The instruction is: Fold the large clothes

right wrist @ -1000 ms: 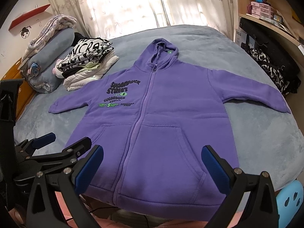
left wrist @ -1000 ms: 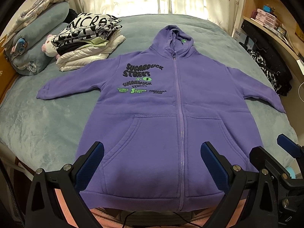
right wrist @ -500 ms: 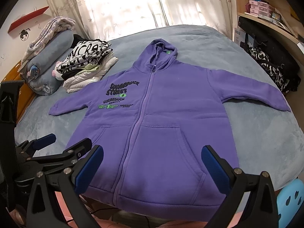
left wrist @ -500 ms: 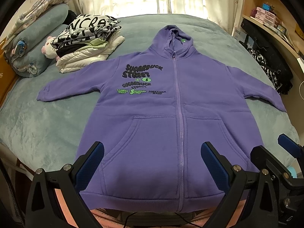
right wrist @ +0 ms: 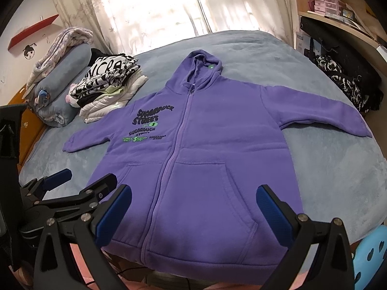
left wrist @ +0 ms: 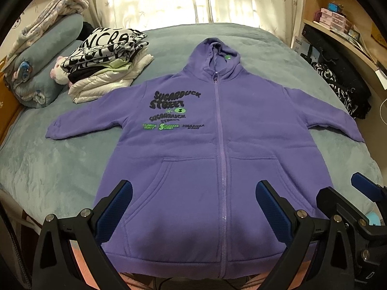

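While purple hoodie point(left wrist: 217, 159) is laid flat, zipped, on grey-blue bed point(left wrist: 48, 169), left gripper point(left wrist: 193, 205) and right gripper point(right wrist: 193, 205) are held above hem, jaws spread wide, nothing gripped.

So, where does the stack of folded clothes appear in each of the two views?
Left wrist: stack of folded clothes, upper left, beyond the purple hoodie sleeve.
Right wrist: the stack sits left of centre, higher than the sleeve.
Shared landmark: the hoodie's green neck tag.
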Demonstrator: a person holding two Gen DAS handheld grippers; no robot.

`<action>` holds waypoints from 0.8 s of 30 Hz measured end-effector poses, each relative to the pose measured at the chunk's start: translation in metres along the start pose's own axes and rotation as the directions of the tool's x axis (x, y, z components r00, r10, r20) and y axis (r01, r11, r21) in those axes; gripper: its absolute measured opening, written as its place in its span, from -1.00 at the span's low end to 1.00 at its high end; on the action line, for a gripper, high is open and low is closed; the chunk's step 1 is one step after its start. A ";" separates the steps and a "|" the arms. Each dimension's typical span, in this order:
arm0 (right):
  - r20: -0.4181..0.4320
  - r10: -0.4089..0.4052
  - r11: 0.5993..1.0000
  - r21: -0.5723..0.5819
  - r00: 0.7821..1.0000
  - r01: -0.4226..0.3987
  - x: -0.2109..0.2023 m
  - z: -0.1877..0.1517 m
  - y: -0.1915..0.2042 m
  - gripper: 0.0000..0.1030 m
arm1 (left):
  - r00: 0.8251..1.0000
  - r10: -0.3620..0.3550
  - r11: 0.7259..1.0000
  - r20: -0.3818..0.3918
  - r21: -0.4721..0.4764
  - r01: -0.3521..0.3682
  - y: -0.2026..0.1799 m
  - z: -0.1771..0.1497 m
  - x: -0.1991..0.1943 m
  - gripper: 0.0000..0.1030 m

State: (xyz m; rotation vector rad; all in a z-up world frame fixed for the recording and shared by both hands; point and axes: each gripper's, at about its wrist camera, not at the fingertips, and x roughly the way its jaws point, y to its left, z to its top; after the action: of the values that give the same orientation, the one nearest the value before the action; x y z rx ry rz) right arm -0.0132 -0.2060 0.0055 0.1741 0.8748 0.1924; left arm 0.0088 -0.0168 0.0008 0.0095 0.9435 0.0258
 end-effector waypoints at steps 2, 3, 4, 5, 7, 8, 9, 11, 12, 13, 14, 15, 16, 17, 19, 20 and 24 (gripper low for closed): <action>0.002 0.000 1.000 0.004 1.000 0.000 0.001 0.002 -0.004 1.00 | 1.000 -0.014 1.000 0.002 -0.003 0.014 -0.002 0.002 0.001 0.95; 0.002 0.001 1.000 0.006 1.000 -0.001 0.002 0.004 -0.005 1.00 | 1.000 -0.020 1.000 0.003 -0.001 0.020 -0.003 0.003 0.003 0.95; 0.003 0.001 1.000 0.007 1.000 -0.001 0.002 0.005 -0.007 1.00 | 1.000 -0.029 1.000 0.005 -0.001 0.029 -0.004 0.005 0.004 0.95; 0.006 0.002 1.000 0.009 1.000 -0.002 0.003 0.007 -0.009 1.00 | 0.999 -0.037 0.999 0.008 0.000 0.037 -0.006 0.007 0.005 0.95; 0.012 0.003 1.000 0.013 1.000 -0.003 0.003 0.009 -0.012 1.00 | 0.999 -0.045 0.999 0.020 0.003 0.045 -0.010 0.010 0.006 0.95; 0.014 0.004 1.000 0.016 1.000 -0.005 0.004 0.012 -0.015 1.00 | 0.999 -0.050 0.999 0.023 0.004 0.050 -0.012 0.012 0.006 0.95; 0.016 0.006 1.000 0.020 1.000 -0.006 0.004 0.014 -0.017 1.00 | 0.998 -0.056 0.998 0.022 0.004 0.056 -0.013 0.015 0.007 0.95; 0.020 0.005 1.000 0.026 1.000 -0.005 0.005 0.020 -0.022 1.00 | 0.997 -0.077 0.997 0.019 0.004 0.077 -0.017 0.022 0.010 0.95; 0.023 0.003 1.000 0.027 1.000 -0.003 0.005 0.023 -0.024 1.00 | 0.996 -0.087 0.996 0.019 0.006 0.087 -0.020 0.026 0.011 0.95; 0.027 0.000 1.000 0.027 1.000 -0.001 0.005 0.027 -0.027 1.00 | 0.995 -0.095 0.995 0.021 0.006 0.095 -0.023 0.029 0.012 0.95; 0.032 -0.003 1.000 0.026 0.999 0.002 0.004 0.031 -0.029 1.00 | 0.994 -0.105 0.994 0.027 0.008 0.105 -0.027 0.034 0.013 0.95; 0.035 -0.005 1.000 0.027 0.999 0.004 0.003 0.035 -0.032 1.00 | 0.993 -0.110 0.994 0.035 0.012 0.109 -0.032 0.039 0.013 0.95; 0.041 -0.007 1.000 0.027 0.999 0.006 0.002 0.039 -0.035 1.00 | 0.992 -0.113 0.993 0.046 0.018 0.113 -0.036 0.044 0.012 0.95; 0.051 -0.011 1.000 0.024 0.999 0.010 0.000 0.044 -0.039 1.00 | 0.992 -0.115 0.993 0.055 0.026 0.114 -0.039 0.048 0.012 0.95; 0.076 -0.033 0.999 0.017 0.997 0.032 -0.004 0.054 -0.046 1.00 | 0.989 -0.118 0.992 0.087 0.051 0.114 -0.051 0.059 0.009 0.95; 0.090 -0.053 0.999 0.013 0.995 0.052 -0.007 0.059 -0.050 1.00 | 0.987 -0.122 0.991 0.105 0.068 0.115 -0.058 0.066 0.008 0.95; 0.147 -0.191 0.980 -0.024 0.971 0.196 -0.017 0.082 -0.069 1.00 | 0.979 -0.149 0.985 0.142 0.106 0.135 -0.081 0.086 0.004 0.95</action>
State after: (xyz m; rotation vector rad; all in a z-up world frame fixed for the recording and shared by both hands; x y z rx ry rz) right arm 0.0466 -0.2825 0.0538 0.0650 0.7384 0.0137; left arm 0.0825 -0.0978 0.0463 0.0321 0.7923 -0.1505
